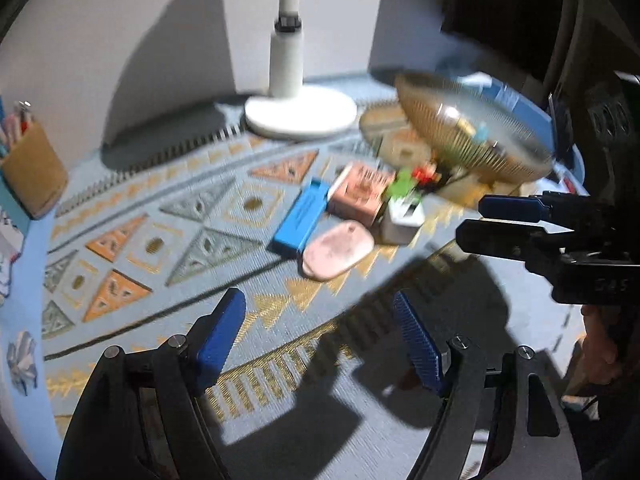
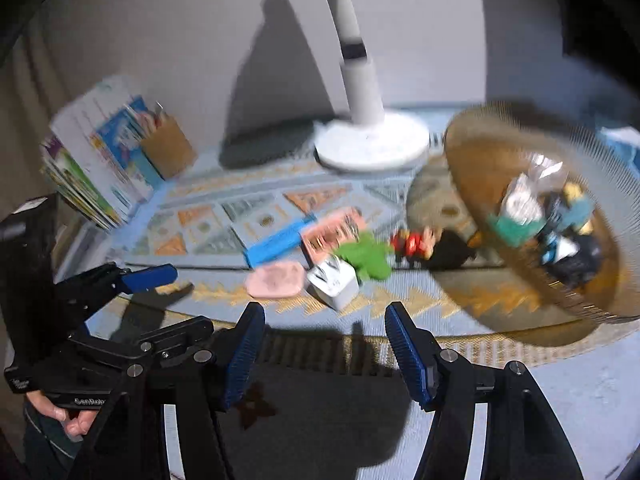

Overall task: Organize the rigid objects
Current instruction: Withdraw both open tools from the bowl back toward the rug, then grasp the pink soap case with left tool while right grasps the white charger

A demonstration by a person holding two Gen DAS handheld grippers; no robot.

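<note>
both the left gripper (image 1: 320, 332) and the right gripper (image 2: 325, 346) hung spread and empty near the flat blue rectangular box (image 1: 301, 218), left of the ribbed amber glass bowl (image 2: 480, 168).

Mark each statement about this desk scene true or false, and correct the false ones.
1. Both grippers, left and right, are open and empty. True.
2. The bowl is empty. False: it holds small items.
3. The blue box lies beside the pink box. True.
4. The lamp is black. False: it is white.
5. The pencil cup lies tipped over. False: it stands upright.
</note>
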